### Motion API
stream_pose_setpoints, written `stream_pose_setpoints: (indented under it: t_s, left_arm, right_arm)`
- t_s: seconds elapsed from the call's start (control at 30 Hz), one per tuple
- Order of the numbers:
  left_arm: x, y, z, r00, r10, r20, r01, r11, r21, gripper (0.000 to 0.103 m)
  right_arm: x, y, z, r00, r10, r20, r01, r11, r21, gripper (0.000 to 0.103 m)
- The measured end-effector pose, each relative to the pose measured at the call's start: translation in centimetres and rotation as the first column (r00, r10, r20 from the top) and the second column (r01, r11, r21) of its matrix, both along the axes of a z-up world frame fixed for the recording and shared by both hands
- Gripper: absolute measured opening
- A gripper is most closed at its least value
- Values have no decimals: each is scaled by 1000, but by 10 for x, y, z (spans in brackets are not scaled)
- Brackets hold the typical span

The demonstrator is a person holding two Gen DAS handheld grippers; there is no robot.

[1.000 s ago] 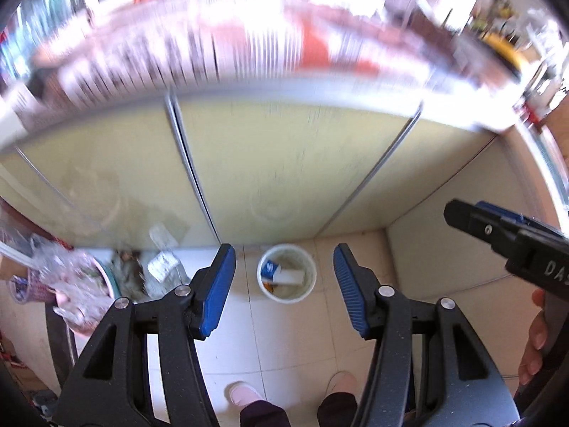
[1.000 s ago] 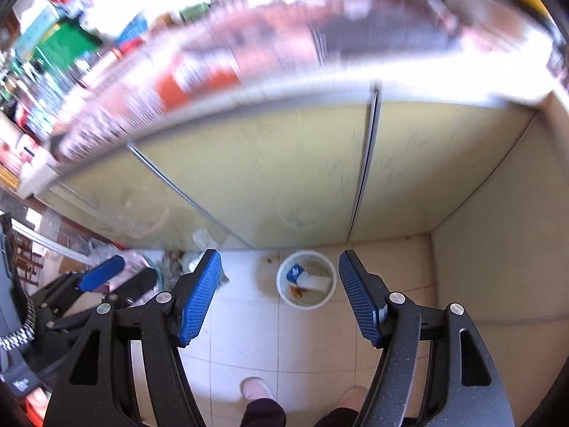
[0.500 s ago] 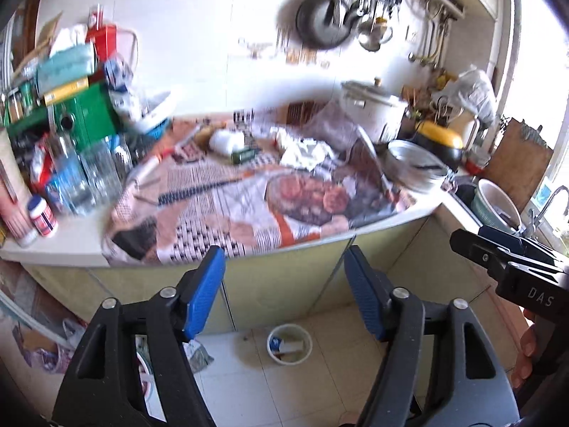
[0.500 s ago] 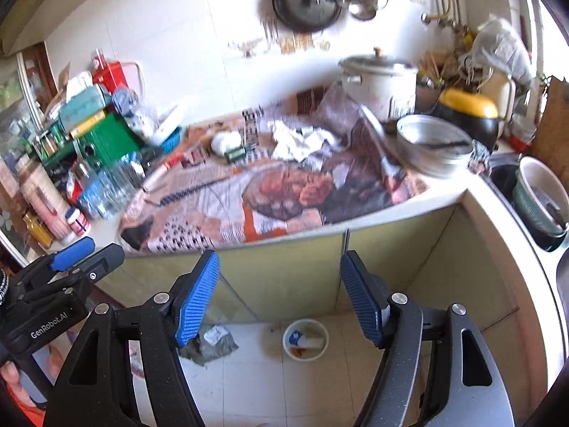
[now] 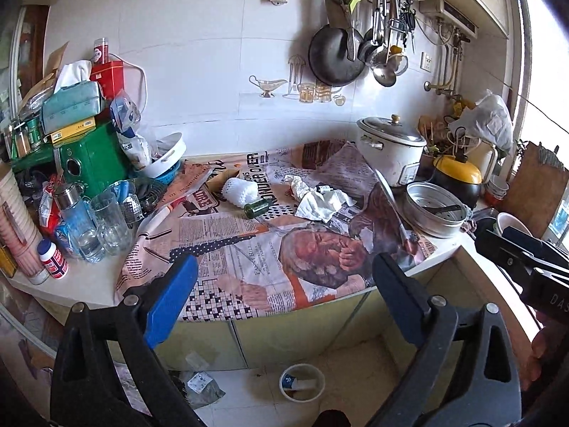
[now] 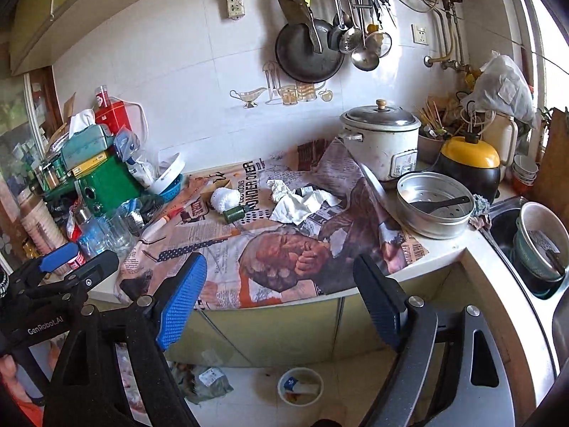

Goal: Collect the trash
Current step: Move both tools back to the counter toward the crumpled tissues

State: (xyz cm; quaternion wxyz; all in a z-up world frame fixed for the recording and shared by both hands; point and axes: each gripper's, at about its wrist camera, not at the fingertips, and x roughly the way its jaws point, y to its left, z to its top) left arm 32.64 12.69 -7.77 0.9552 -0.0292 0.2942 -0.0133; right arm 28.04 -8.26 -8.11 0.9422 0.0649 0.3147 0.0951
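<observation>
On the newspaper-covered counter (image 5: 249, 249) lie a crumpled white tissue (image 5: 322, 203) (image 6: 298, 203), a small green bottle (image 5: 258, 209) (image 6: 234, 212) on its side and a white foam net (image 5: 239, 189) (image 6: 224, 197). Down on the floor stands a small white bin (image 5: 302, 381) (image 6: 300, 386) with scraps in it. My left gripper (image 5: 284, 284) hangs in front of the counter edge, its jaws opening, nothing between them. My right gripper (image 6: 279, 284) does the same, jaws opening and empty. Each gripper shows at the side of the other's view.
A rice cooker (image 6: 382, 142), a metal steamer pot (image 6: 435, 204) and a yellow-lidded cooker (image 6: 469, 162) crowd the right. Glasses (image 5: 106, 224), a green box (image 5: 90, 163) and stacked clutter fill the left. A sink with bowls (image 6: 540, 245) lies far right. Crumpled bags (image 6: 209, 384) lie on the floor.
Both grippers have risen and tipped up from looking at the floor bin to facing the countertop. Both pairs of jaws have spread wider.
</observation>
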Motion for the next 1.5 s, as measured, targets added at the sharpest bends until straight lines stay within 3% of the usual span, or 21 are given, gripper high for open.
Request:
stream_pose_setpoints:
  t_s: [0.23, 0.37, 0.5, 0.77, 0.97, 1.13, 1.2, 1.3, 1.5]
  left_arm:
    - [91, -14, 3, 995, 87, -43, -86, 996, 12, 99]
    - [138, -17, -7, 984, 160, -80, -163, 986, -29, 99]
    - [174, -17, -25, 969, 211, -127, -219, 974, -55, 99]
    - [238, 5, -68, 945, 226, -237, -239, 971, -28, 99]
    - [301, 37, -112, 941, 149, -305, -168, 985, -36, 99]
    - [362, 58, -161, 920, 40, -390, -70, 996, -61, 98]
    - [380, 61, -178, 912, 4, -411, -32, 998, -63, 92]
    - [402, 60, -201, 902, -52, -429, 24, 997, -72, 89]
    - [420, 58, -228, 886, -103, -452, 48, 990, -133, 80]
  right_arm:
    - [82, -33, 8, 998, 62, -21, -62, 998, 0, 82]
    - [130, -49, 7, 992, 117, -40, -117, 993, -12, 82]
    - [167, -58, -8, 987, 141, -71, -143, 989, -25, 82]
    - [229, -55, -49, 965, 153, -213, -149, 988, 34, 82]
    - [264, -41, -76, 952, 113, -283, -105, 994, 42, 82]
    - [302, -26, -112, 925, 69, -374, -48, 997, 65, 82]
    - [322, -21, -128, 912, 67, -404, -38, 996, 79, 82]
    - [352, -17, -148, 909, 42, -415, -22, 998, 53, 82]
    - [407, -18, -181, 905, 43, -424, -34, 999, 30, 82]
